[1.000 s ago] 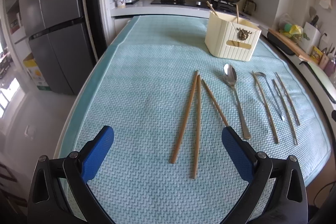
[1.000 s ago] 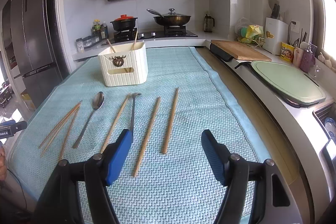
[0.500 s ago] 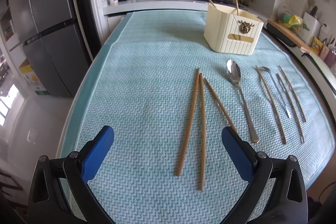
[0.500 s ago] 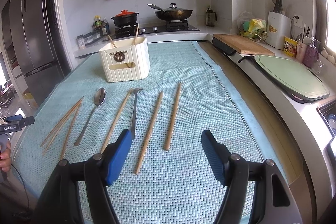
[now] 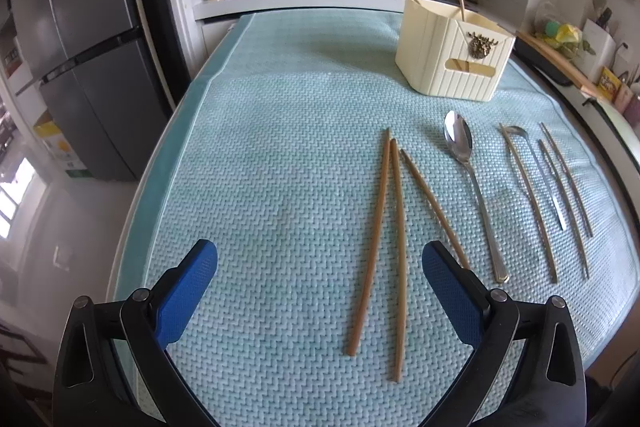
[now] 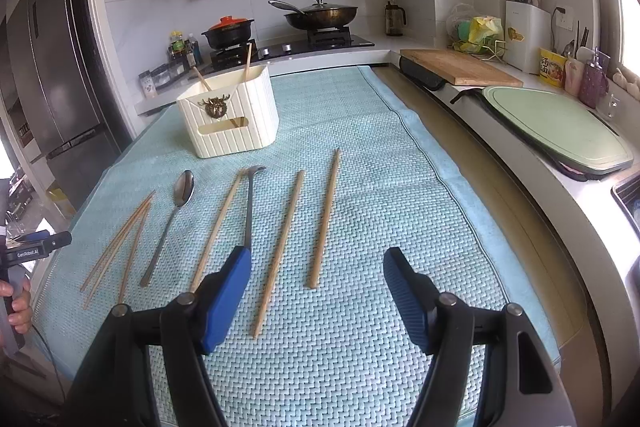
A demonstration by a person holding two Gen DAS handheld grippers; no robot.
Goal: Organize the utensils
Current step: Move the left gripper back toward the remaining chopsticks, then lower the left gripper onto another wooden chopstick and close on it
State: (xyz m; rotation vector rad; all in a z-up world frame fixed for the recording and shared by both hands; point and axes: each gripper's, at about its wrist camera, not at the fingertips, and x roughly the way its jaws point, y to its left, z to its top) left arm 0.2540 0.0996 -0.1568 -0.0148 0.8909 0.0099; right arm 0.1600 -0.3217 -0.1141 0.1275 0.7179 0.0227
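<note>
Slim wooden chopsticks [image 5: 394,247] and polished steel spoon [image 5: 472,187] lie on woven teal mat [image 5: 280,147]. Ribbed cream holder [image 6: 230,115] stands behind. Left claw [image 5: 320,287] and right claw [image 6: 316,287] both gape wide, empty.

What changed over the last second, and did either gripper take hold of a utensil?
The left gripper eased forward over the mat, so the three chopsticks nearest it now lie lower in its view, two reaching between its open fingers. Nothing was gripped or let go. The right gripper stayed open and nearly still. The spoon, the other chopsticks and the cream holder have not moved.
</note>
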